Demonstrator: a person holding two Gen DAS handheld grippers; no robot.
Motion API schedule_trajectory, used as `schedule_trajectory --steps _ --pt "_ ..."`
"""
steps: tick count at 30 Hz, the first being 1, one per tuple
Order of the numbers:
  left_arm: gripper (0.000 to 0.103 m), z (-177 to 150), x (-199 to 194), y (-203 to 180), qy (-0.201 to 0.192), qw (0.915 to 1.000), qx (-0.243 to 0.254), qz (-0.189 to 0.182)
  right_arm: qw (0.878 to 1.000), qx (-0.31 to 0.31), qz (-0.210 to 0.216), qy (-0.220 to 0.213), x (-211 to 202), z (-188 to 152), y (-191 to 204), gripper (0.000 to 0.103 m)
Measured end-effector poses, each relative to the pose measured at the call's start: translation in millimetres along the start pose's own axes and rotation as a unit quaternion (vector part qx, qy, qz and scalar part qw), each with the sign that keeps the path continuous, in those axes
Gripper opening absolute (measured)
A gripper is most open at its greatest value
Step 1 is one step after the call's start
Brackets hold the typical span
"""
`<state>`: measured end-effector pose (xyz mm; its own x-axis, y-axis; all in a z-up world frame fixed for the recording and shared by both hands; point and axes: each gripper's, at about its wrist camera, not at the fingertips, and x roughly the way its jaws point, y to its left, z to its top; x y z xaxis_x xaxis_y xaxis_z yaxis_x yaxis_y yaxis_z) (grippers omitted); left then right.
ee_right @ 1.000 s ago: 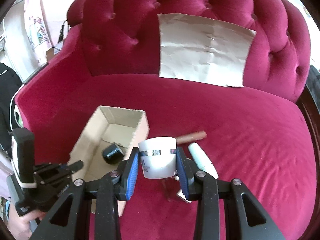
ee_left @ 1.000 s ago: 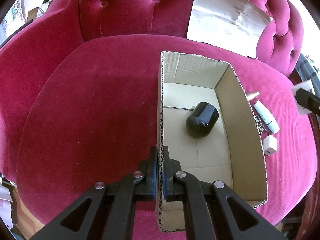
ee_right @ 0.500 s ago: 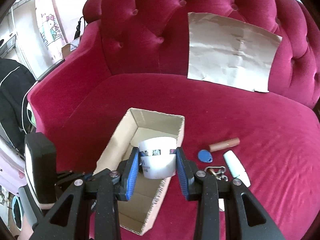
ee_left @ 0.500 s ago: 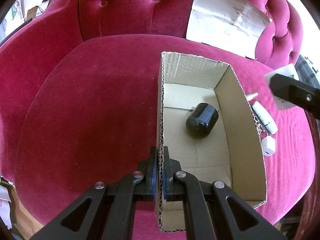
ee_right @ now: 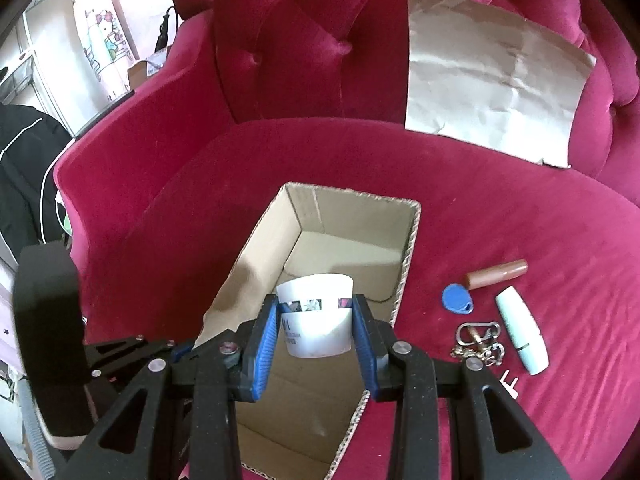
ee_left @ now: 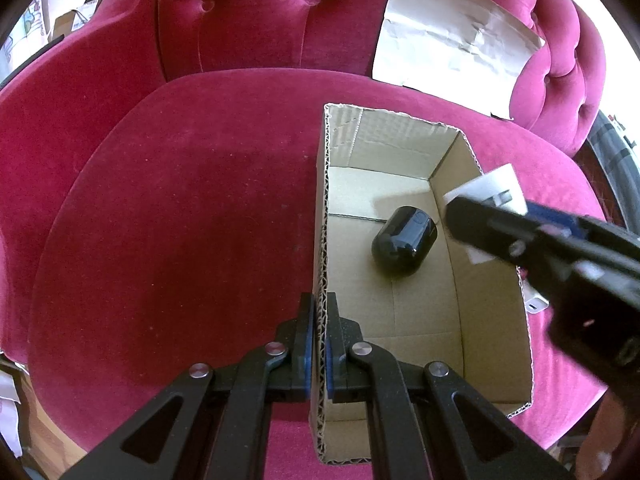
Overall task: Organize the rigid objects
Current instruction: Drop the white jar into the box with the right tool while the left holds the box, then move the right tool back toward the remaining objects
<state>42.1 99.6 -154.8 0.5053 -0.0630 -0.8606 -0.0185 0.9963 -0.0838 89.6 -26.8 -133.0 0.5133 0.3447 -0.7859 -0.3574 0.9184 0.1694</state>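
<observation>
The step in hand looks like setting the white tub (ee_right: 316, 322) down inside the cardboard box (ee_right: 410, 248). To do it well, the right gripper (ee_right: 316, 344) should carry the tub clear of the box's right wall, lower it until it is close to the floor of the box, and only then part its jaws, so the tub lands upright and does not roll. In the left wrist view a black jar (ee_left: 404, 240) lies on its side near the middle of the box floor, so the free patch toward the lower part of that frame is probably the safer landing spot; dropping onto the jar could knock both about.

The right gripper's blue pads (ee_right: 266, 344) press on both sides of the tub, jaws part-way apart and gripping it just below its dark band. It points steeply downward, and the tub hangs over the box opening at the centre of the right wrist view.

The left gripper (ee_left: 316, 344) sits at the bottom centre of its own frame, also angled down, its jaws pinched tight on the box's left wall to steady it.

On the red sofa (ee_right: 500, 208) at right lie a blue tag (ee_right: 457, 298), a brown tube (ee_right: 496, 274), a white tube (ee_right: 520, 330) and a key clip (ee_right: 478, 342), outside the box.
</observation>
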Motion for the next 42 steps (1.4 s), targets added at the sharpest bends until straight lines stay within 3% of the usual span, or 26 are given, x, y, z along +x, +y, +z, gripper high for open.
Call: schedule_trajectory --steps 18,23,25,27,30,42 --pt "0.004 1 0 1 0.001 1.0 0.0 -0.002 1.0 -0.003 -0.003 0.01 11 -3 5 0.04" --pt "0.005 0 -1 1 0.001 1.0 0.001 -0.003 1.0 -0.004 -0.013 -0.007 4 -1 4 0.06" --pt "0.005 0 -1 1 0.0 1.0 0.001 -0.003 1.0 -0.003 -0.021 -0.013 2 0 2 0.085" --pt "0.005 0 -1 1 0.0 1.0 0.001 -0.004 1.0 0.003 -0.022 -0.017 0 1 -1 0.098" --pt "0.005 0 -1 1 0.0 1.0 0.001 -0.003 0.999 0.009 -0.037 -0.015 2 4 -6 0.103" --pt "0.005 1 -1 1 0.0 1.0 0.001 -0.003 0.998 0.016 -0.057 -0.018 -1 4 -16 0.103"
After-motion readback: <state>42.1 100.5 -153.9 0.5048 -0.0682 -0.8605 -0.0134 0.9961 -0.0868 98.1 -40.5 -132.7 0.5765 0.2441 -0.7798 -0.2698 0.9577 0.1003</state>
